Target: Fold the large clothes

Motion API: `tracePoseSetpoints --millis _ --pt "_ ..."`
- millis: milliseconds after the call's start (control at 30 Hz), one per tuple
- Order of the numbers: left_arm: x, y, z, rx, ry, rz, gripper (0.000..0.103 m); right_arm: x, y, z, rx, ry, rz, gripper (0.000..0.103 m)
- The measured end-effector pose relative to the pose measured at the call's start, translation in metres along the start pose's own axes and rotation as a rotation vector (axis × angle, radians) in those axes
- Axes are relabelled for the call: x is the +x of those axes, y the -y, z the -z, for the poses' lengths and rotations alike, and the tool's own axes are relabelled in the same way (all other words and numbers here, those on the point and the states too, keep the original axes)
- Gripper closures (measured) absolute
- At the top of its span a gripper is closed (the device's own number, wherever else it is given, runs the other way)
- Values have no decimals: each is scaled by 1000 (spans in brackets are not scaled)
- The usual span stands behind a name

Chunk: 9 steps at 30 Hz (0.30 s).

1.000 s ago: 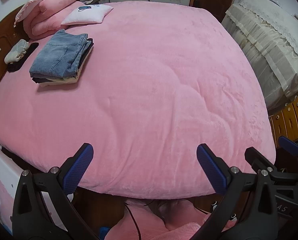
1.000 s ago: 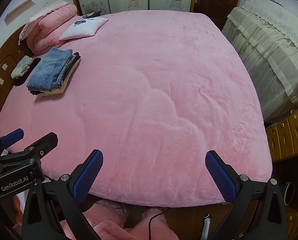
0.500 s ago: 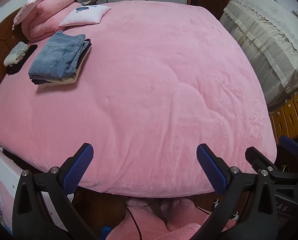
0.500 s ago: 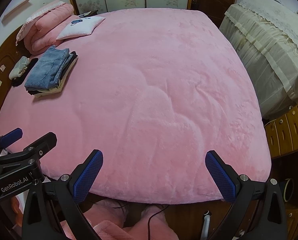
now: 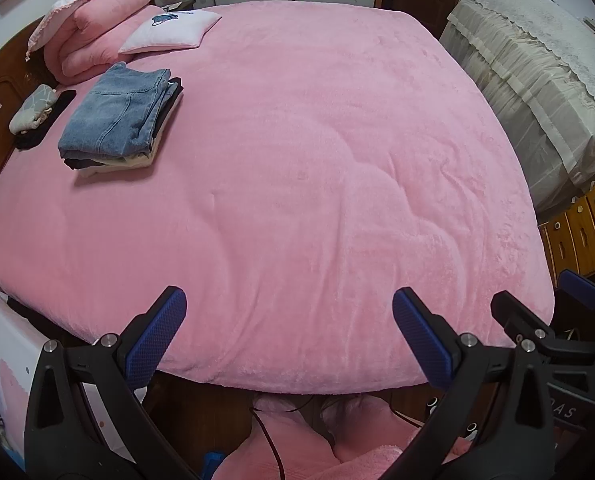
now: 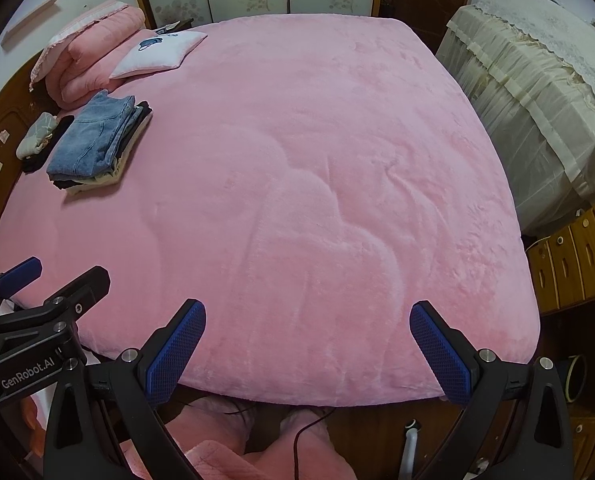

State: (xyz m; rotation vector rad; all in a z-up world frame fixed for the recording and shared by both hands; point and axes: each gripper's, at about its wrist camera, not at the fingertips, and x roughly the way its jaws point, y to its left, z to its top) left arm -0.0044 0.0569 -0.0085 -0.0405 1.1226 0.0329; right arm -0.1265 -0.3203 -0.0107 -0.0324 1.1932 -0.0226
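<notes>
Both our left gripper point(image 5: 289, 332) and right gripper point(image 6: 307, 346) hang spread and empty at the bed's point(image 5: 297, 376) near edge, barely shifted from a second ago. The middle lies bare; folded jeans point(image 5: 117, 116) top a stack far left, near pillows point(image 5: 169, 30).

Stack of folded clothes point(image 5: 119, 120) on bed point(image 5: 297, 160) far left, pillow point(image 5: 169, 30) behind it, covered furniture point(image 5: 537, 92) right of bed

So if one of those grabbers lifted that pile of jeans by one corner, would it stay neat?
Probably not. The pile of jeans is loose folded cloth in several layers, so it would likely droop and slide apart. Denim looks thick, so it is probably fairly heavy. Pushed across the fuzzy pink blanket, it might drag rather than glide.
</notes>
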Motion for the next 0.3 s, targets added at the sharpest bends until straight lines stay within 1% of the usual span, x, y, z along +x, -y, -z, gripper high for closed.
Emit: tracePoseSetpoints --millis 300 --pt "-1 2 2 7 -2 -7 1 3 6 0 3 -7 -4 0"
